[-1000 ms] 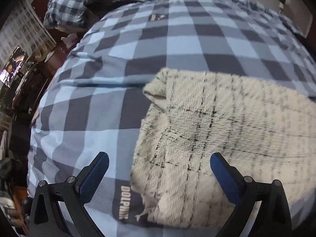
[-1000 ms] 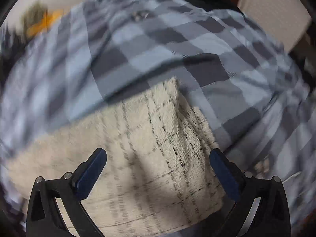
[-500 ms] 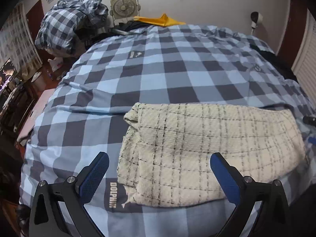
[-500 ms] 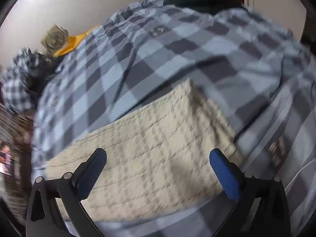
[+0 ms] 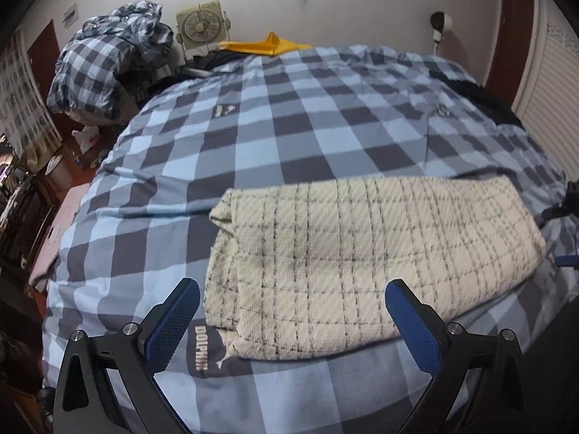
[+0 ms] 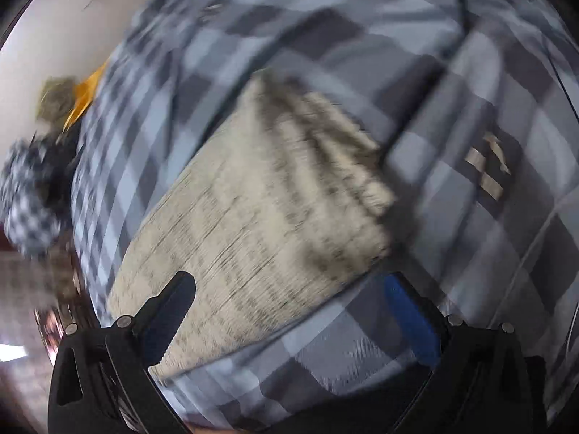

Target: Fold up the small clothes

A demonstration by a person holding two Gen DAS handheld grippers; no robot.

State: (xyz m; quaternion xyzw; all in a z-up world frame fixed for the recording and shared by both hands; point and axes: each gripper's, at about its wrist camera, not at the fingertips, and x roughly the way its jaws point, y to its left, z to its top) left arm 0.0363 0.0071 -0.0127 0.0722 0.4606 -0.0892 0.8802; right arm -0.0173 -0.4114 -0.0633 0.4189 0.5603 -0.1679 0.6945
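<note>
garment: cream plaid cloth (image 5: 362, 256), folded into a thick rectangle, lying on the blue checked bedspread (image 5: 289, 126) near its front edge.
my left gripper (image 5: 287, 320): fingers spread wide, empty, above the folded cloth's near left part.
my right gripper (image 6: 289, 311): fingers apart, holding nothing, over the cloth's (image 6: 253, 209) near edge; this view is blurred.
far side: a fan (image 5: 201, 29) and a yellow cloth (image 5: 267, 45) by the wall.
</note>
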